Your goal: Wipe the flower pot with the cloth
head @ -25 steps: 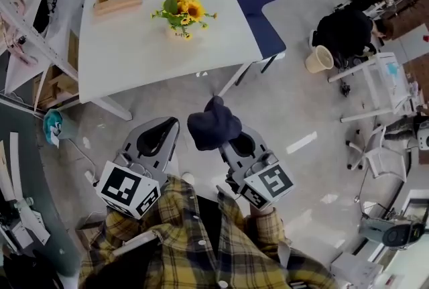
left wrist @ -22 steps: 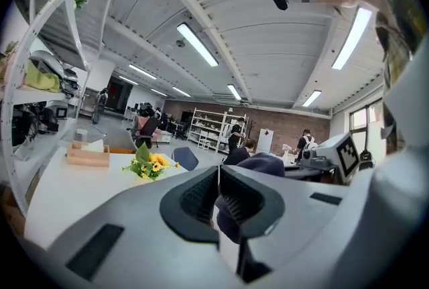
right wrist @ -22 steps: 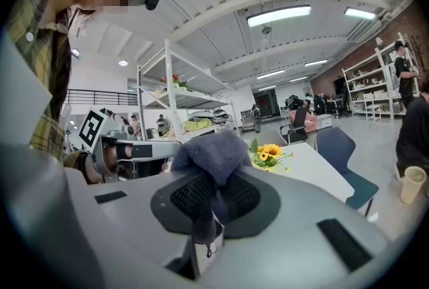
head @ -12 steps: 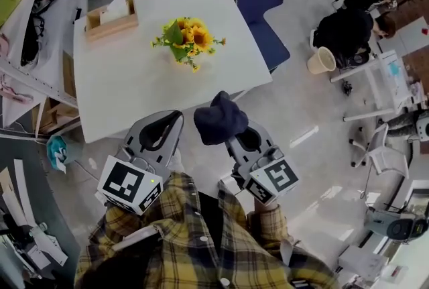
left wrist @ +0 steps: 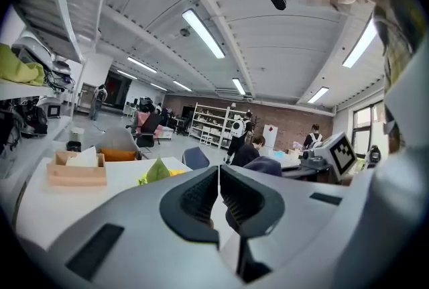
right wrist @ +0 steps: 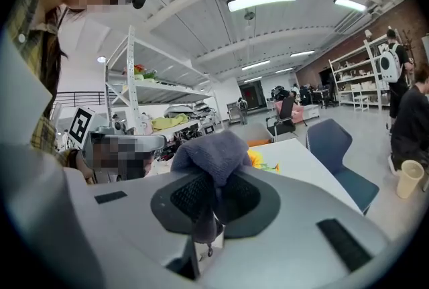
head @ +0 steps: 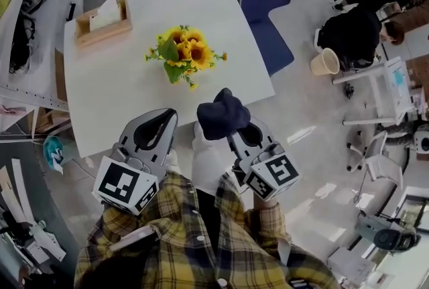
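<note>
Big white table (head: 114,96) fills the top-middle of the head view. At the bottom is the person's yellow checked shirt (head: 201,244). A blue chair (head: 265,13) sits at the table's right side.

L gripper (head: 166,117) and R gripper (head: 236,137) both reach out over the table's near edge, side by side, a bit apart. L gripper's fingers are pressed together w/ nothing btw them. R gripper's fingers are squeezed on the dark blue cloth (head: 222,114). The cloth bunches in a lump over the tips, w/ a bit hanging down btw them.

The flower pot (head: 182,56) stands near the middle of the table, mostly hidden under its yellow flowers. It is near the cloth, not touching it.

A wooden box (head: 102,16) sits at the table's far left corner. A tan bucket (head: 324,62) is on the floor, well off to the right.
</note>
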Demonstrator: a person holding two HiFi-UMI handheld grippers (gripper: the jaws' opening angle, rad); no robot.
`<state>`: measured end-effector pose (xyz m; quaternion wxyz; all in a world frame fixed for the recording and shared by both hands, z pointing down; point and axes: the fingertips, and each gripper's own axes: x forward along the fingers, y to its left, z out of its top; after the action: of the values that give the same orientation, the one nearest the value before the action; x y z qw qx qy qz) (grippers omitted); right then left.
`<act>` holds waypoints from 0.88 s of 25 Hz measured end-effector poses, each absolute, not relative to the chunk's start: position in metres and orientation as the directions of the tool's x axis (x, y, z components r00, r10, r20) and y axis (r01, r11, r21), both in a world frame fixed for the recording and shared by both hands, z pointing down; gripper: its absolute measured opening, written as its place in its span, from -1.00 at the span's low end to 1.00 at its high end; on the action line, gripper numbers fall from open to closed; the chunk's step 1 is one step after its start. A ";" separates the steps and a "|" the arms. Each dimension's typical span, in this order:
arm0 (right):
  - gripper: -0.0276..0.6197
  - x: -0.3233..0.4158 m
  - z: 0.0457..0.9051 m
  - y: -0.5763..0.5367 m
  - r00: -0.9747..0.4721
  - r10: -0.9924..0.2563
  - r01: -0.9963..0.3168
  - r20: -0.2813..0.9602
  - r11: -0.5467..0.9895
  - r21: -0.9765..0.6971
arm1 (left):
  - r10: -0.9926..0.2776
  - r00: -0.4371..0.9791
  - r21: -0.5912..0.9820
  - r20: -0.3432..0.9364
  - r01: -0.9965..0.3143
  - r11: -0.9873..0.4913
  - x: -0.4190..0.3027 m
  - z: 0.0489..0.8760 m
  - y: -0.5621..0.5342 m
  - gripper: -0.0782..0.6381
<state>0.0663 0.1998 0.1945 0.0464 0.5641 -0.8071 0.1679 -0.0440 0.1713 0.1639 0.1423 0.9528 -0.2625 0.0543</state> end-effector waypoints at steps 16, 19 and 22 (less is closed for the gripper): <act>-0.83 0.160 0.211 0.085 -0.553 -0.748 -0.833 0.368 0.503 -0.230 | -0.611 0.750 0.251 0.253 -0.661 -0.707 0.040 0.179 0.086 -0.74; -0.83 0.168 0.227 0.081 -0.553 -0.727 -0.833 0.408 0.500 -0.238 | -0.600 0.745 0.272 0.292 -0.666 -0.695 0.042 0.196 0.089 -0.73; -0.83 0.166 0.242 0.083 -0.558 -0.702 -0.829 0.442 0.494 -0.263 | -0.594 0.734 0.267 0.331 -0.676 -0.687 0.039 0.212 0.089 -0.73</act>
<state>0.1655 0.0825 0.2423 0.1395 0.4487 -0.8529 0.2277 0.0389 0.0886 0.2123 0.1881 0.9118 -0.3482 0.1094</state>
